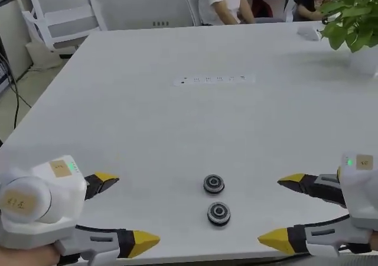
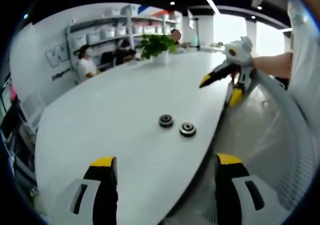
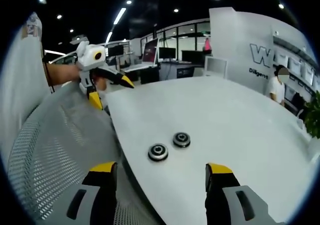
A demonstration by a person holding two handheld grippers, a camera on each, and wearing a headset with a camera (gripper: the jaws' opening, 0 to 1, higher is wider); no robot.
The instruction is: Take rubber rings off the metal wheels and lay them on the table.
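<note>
1. Two metal wheels lie flat on the white table, between the two grippers. The far wheel and the near wheel sit near each other but not touching, the near one close to the table's front edge. Each carries a dark rubber ring around its rim.
2. The left gripper has its jaws spread wide with nothing between them. The wheels lie ahead of its tips, well apart from them. In the left gripper view they sit in line with the gap between the jaws, with the near wheel just right of the far one.
3. The right gripper also has its jaws wide apart and holds nothing. The wheels lie ahead of its tips and well clear, with the near wheel left of the far one.
4. The grippers face each other across the wheels, both held at the table's front edge.
5. Farther out, a socket strip is set into the tabletop beyond the wheels. A potted plant stands at the far end on the right gripper's side, and a seated person is past the far edge.
6. A mesh chair back lies below the right gripper's jaws, off the table edge.
</note>
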